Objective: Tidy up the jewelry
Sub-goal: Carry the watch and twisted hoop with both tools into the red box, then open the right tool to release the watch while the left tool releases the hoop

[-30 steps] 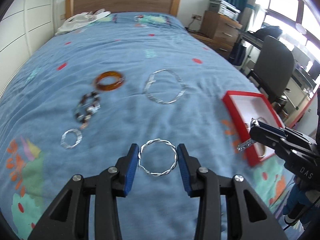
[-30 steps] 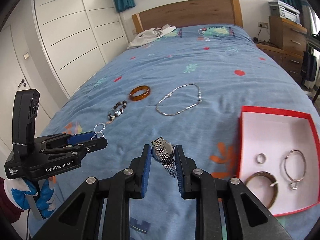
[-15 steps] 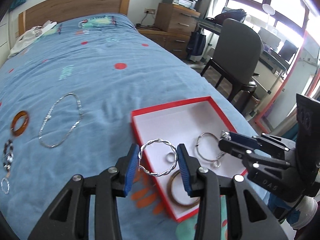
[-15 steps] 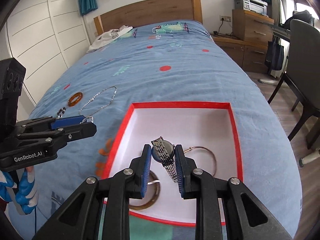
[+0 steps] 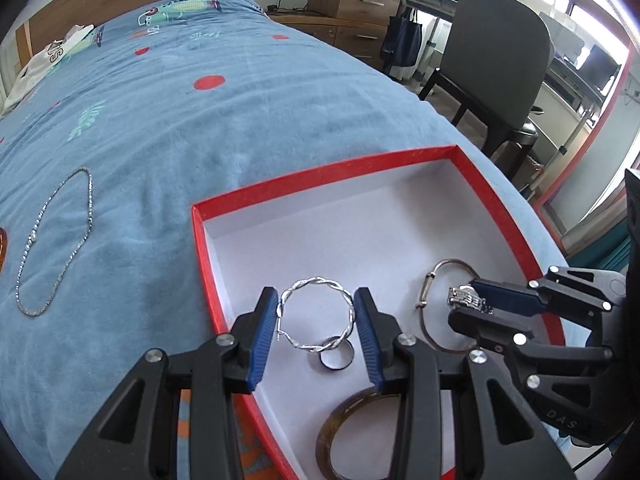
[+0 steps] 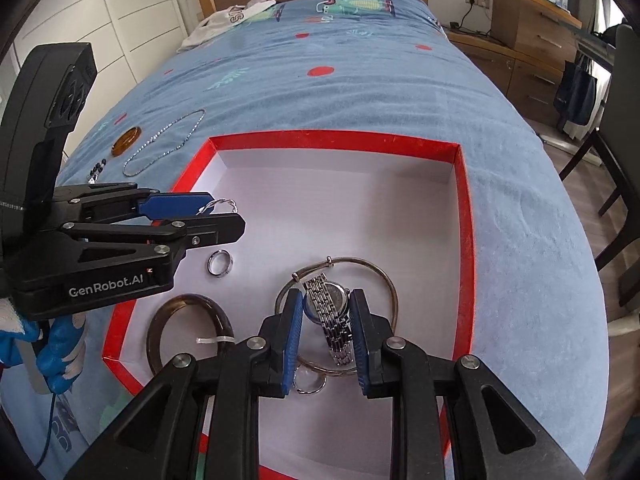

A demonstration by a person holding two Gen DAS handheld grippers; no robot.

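Note:
My left gripper is shut on a twisted silver bangle and holds it just above the red box, over its near left part; the gripper also shows in the right wrist view. My right gripper is shut on a silver watch above the box, and it shows in the left wrist view. Inside the box lie a small ring, a brown bangle and a thin wire bangle.
On the blue bedspread left of the box lie a silver chain necklace, an amber bangle and a beaded bracelet. A grey chair and a wooden dresser stand right of the bed.
Both grippers have carried their pieces from over the bedspread to over the red box and lowered toward its floor. Both stay shut.

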